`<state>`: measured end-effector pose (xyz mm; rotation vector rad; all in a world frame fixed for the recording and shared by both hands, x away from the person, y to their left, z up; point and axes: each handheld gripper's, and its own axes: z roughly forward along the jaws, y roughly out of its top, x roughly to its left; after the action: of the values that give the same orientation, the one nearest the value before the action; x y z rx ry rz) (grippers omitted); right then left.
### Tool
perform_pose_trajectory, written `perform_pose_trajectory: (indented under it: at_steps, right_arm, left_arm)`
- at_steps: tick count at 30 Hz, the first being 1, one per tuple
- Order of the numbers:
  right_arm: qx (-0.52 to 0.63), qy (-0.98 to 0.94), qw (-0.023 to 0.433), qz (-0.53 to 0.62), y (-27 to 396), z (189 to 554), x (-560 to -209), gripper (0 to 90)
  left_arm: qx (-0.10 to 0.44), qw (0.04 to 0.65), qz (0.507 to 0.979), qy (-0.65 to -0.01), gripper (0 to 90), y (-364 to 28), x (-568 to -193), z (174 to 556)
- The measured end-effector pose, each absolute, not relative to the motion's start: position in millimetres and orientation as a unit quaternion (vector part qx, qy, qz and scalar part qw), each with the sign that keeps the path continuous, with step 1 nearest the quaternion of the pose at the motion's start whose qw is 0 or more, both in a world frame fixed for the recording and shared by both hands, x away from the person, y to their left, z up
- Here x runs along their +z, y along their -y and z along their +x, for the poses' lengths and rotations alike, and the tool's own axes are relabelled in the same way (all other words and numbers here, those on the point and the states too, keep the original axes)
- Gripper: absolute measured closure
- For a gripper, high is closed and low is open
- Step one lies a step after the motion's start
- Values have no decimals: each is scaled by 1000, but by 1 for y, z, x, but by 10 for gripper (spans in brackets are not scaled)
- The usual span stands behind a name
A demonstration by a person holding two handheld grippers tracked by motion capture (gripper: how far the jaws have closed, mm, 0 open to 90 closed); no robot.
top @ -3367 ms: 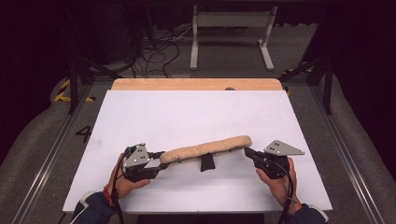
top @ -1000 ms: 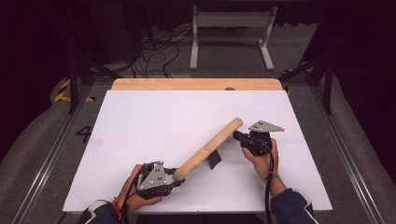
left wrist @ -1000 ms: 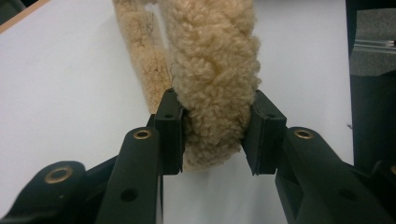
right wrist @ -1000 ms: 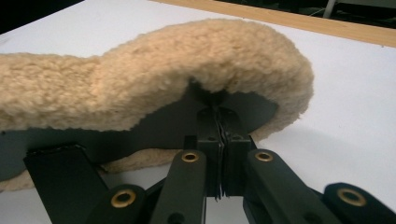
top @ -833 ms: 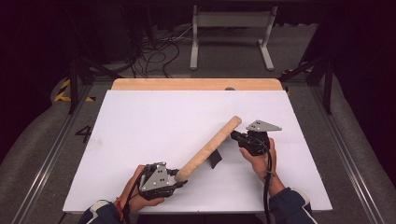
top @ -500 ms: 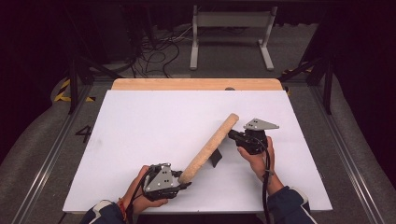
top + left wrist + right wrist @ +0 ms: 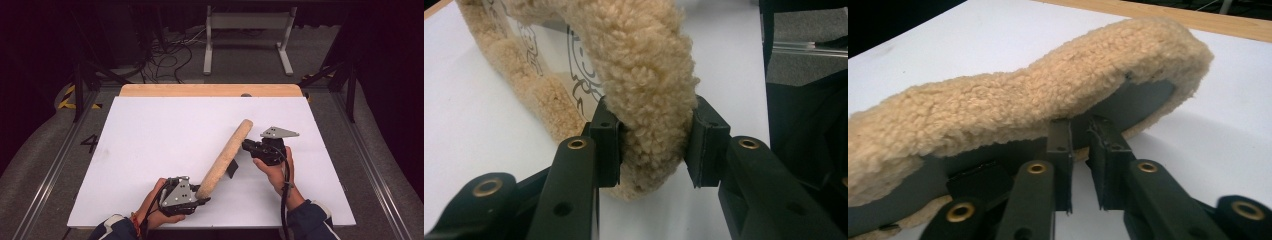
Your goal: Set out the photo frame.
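Each hand holds a black gripper. The left gripper (image 7: 205, 201) has a grey plate on top with small dark screws. The right gripper (image 7: 245, 145) has a grey three-cornered plate too, and a black cable runs down from it. The jaws are black bars with round brass pins. The sleeves are dark blue with white, and the left wrist wears an orange band.

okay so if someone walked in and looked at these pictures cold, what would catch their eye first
Most likely the long tan fleece pad, lying slantwise across the middle of the white table. The left gripper is clamped on its near end, the pile squeezed between the pads. The right gripper sits at the pad's far half, its jaws just opened a little beside the grey underside.
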<state>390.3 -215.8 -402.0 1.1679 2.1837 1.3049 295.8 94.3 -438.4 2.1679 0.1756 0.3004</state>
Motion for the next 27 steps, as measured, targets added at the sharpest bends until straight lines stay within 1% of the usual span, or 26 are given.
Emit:
perform_pose_trajectory:
  at_steps: [1, 2, 3, 4, 5, 6, 7, 8, 9, 10, 12, 13, 15, 17, 21, 22, 23, 26, 27]
  right_arm:
    - [461, -767, 167, 414, 217, 389, -401, 733]
    - [461, -767, 167, 414, 217, 389, -401, 733]
    - [464, -762, 158, 424, 219, 385, -397, 666]
    - [464, -762, 158, 424, 219, 385, -397, 666]
    - [475, -756, 142, 427, 218, 378, -389, 611]
    - [475, -756, 142, 427, 218, 378, -389, 611]
    - [476, -754, 139, 431, 217, 376, -386, 582]
    - [484, -746, 116, 443, 213, 372, -380, 504]
    - [483, -744, 108, 448, 211, 371, -379, 474]
    - [480, -744, 103, 453, 208, 369, -376, 451]
    - [478, -741, 97, 461, 205, 368, -374, 433]
    - [476, -738, 79, 472, 200, 369, -371, 365]
    - [474, -735, 61, 481, 197, 370, -370, 343]
    - [474, -735, 55, 481, 194, 370, -369, 338]
    - [456, -736, 42, 499, 178, 371, -373, 280]
    - [456, -736, 42, 499, 178, 371, -373, 280]
    - [452, -727, 22, 517, 174, 374, -377, 273]
    - [443, -724, 12, 528, 170, 376, -380, 263]
    - [433, -723, -2, 538, 166, 379, -385, 255]
  left_arm:
    - [122, 456, 879, -71, 638, -94, -438, 296]
    - [122, 456, 879, -71, 638, -94, -438, 296]
    - [122, 457, 878, -70, 638, -94, -439, 296]
    - [118, 462, 876, -68, 638, -94, -439, 297]
    - [116, 461, 877, -69, 636, -94, -439, 297]
    - [116, 461, 877, -69, 635, -94, -439, 297]
    - [117, 461, 877, -70, 635, -93, -439, 297]
    - [116, 462, 876, -71, 632, -92, -440, 296]
    - [116, 462, 876, -72, 631, -92, -440, 296]
    - [116, 462, 876, -72, 628, -92, -440, 296]
    - [117, 463, 875, -76, 623, -90, -440, 296]
    - [117, 461, 877, -76, 614, -89, -440, 295]
    - [114, 461, 877, -78, 606, -87, -441, 295]
    - [116, 460, 877, -79, 601, -86, -441, 296]
    - [110, 464, 875, -80, 580, -82, -442, 297]
    - [110, 463, 876, -80, 580, -82, -442, 297]
    - [109, 463, 876, -80, 578, -82, -442, 297]
    - [104, 464, 876, -80, 574, -82, -442, 298]
    - [104, 464, 876, -81, 567, -81, -442, 298]
